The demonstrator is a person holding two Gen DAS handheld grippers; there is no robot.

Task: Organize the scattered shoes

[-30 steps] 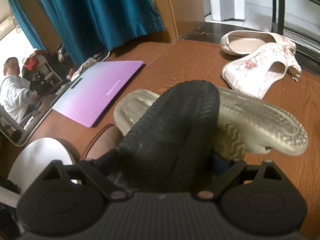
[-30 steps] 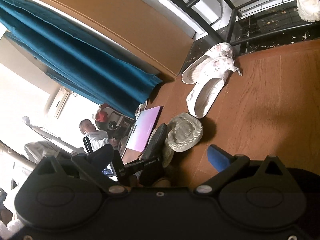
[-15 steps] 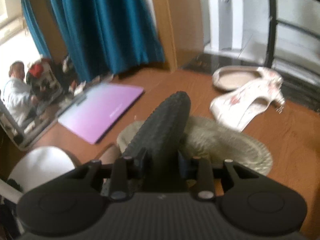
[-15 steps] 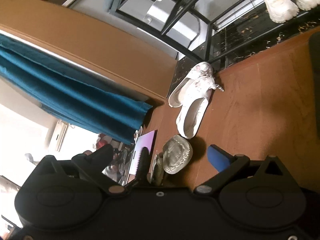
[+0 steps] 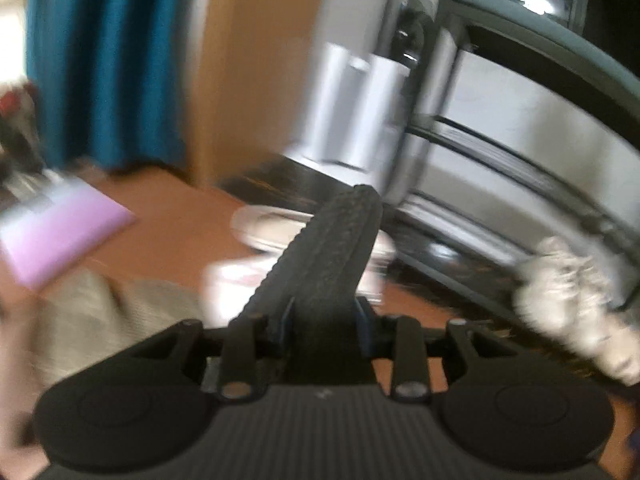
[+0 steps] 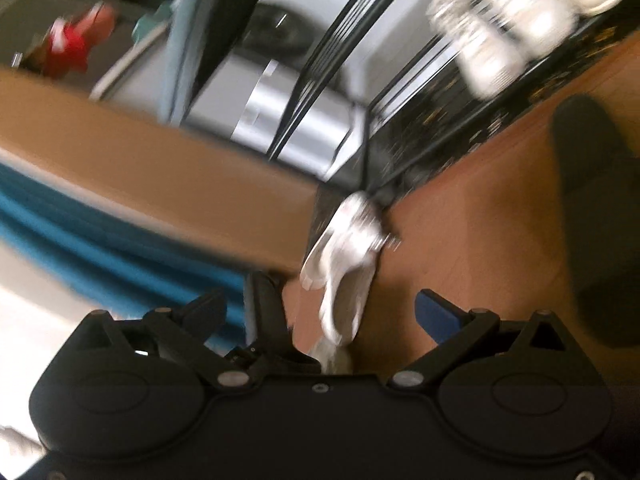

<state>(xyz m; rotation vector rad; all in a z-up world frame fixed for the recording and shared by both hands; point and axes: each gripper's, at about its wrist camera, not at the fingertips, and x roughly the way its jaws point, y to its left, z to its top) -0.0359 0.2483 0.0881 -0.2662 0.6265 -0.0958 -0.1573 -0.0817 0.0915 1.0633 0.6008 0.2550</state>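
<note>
My left gripper (image 5: 324,312) is shut on a black ribbed slipper (image 5: 332,248), held edge-on above the wooden floor. A beige slipper (image 5: 104,316) lies sole-up at lower left. A pair of white floral shoes (image 5: 272,228) lies behind the black slipper, and shows in the right wrist view (image 6: 348,248). White sneakers (image 5: 572,288) sit at the right by the black rack, and show in the right wrist view (image 6: 504,24). My right gripper (image 6: 340,304) is open and empty above the floor. Both views are blurred.
A pink flat board (image 5: 60,236) lies on the floor at left. A teal curtain (image 5: 104,64) and a wooden panel (image 5: 248,72) stand behind. A black metal shoe rack (image 5: 500,152) stands at right. A dark shape (image 6: 596,208) fills the right edge.
My left gripper has lifted the black slipper and swung right toward the rack. The right gripper has also swung right; the beige slipper and pink board left its view.
</note>
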